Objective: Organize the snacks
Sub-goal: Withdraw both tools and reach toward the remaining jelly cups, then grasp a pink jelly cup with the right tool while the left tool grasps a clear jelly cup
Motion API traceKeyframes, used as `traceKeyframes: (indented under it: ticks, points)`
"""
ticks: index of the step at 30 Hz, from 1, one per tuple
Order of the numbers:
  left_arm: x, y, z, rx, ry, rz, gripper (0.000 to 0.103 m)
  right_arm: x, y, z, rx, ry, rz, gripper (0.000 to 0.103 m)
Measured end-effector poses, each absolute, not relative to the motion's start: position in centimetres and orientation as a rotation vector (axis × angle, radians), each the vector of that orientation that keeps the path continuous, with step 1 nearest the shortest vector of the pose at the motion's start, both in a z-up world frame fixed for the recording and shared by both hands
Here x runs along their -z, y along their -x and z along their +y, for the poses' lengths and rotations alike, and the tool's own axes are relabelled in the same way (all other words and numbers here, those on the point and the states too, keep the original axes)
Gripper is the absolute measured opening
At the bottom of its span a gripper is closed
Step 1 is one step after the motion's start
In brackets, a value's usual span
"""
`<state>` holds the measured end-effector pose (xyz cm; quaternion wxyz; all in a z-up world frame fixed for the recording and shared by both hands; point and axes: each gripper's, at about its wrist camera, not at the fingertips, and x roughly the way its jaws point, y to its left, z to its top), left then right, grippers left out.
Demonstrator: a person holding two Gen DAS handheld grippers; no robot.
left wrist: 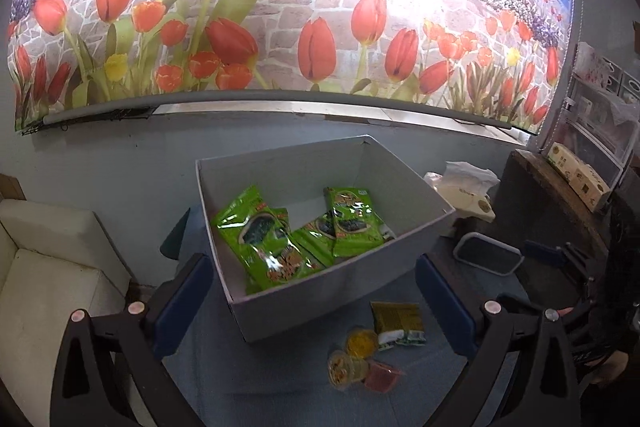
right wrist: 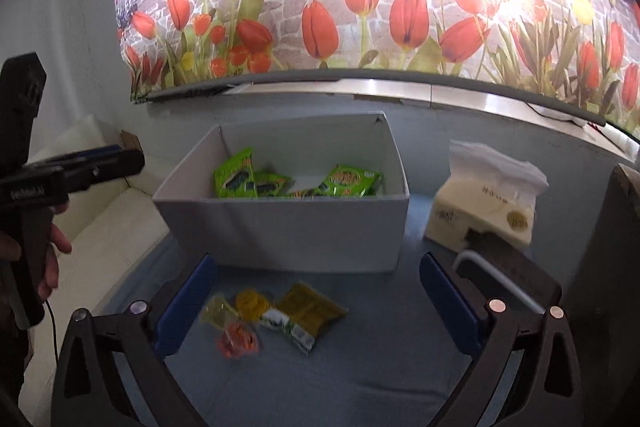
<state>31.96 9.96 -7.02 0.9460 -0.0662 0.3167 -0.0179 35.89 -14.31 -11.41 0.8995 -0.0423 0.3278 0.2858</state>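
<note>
Between right hand-held gripper (right wrist: 316, 301) fingers: snacks (right wrist: 276, 319).

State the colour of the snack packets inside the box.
Bright green snack packets, clearest in the left wrist view.

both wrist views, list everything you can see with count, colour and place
box: one, white, open, middle of the blue surface
green packets: at least three, inside the box
jelly cups: three, two yellow and one pink, on the surface in front of the box
olive packet: one, beside the cups
small white-green packets: two, by the olive packet
tissue pack: one, cream, right of the box
dark tray: one, white rim, right of the box
couch: one, white, left
tulip mural: back wall
left gripper: open, empty
right gripper: open, empty
</note>
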Motion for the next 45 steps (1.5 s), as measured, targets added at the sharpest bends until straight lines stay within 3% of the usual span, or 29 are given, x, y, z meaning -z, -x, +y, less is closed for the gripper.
traceKeyframes:
  ticks: [10, 22, 23, 24, 26, 29, 32, 45]
  points:
    - [9.4, -23.0, 7.4, 0.043, 0.15, 0.661, 0.103, 17.0, -30.5, -11.6, -0.622, 0.185, 0.738, 0.103]
    - [12.6, -14.8, 7.4, -0.004, 0.118, 0.715, 0.103, 21.5, -32.6, -5.2, -0.705, 0.372, 0.782, 0.103]
    - [12.9, -14.6, 7.5, -0.005, 0.121, 0.726, 0.103, 21.7, -32.8, -5.0, -0.701, 0.378, 0.786, 0.099]
    - [13.2, -14.6, 7.6, -0.006, 0.122, 0.736, 0.103, 21.9, -33.0, -4.8, -0.706, 0.383, 0.796, 0.085]
    - [13.6, -14.5, 7.9, -0.007, 0.127, 0.745, 0.103, 22.5, -33.3, -4.4, -0.7, 0.403, 0.822, 0.069]
    - [14.1, -14.4, 8.1, -0.002, 0.141, 0.753, 0.103, 23.4, -33.6, -4.0, -0.702, 0.436, 0.845, 0.062]
    - [14.4, -14.7, 8.1, 0.001, 0.134, 0.757, 0.103, 23.7, -33.4, -4.0, -0.741, 0.424, 0.85, 0.039]
    - [18.2, -24.1, 6.3, 0.062, 0.046, 0.828, 0.103, 19.2, -30.1, -12.5, -0.739, 0.201, 0.816, 0.038]
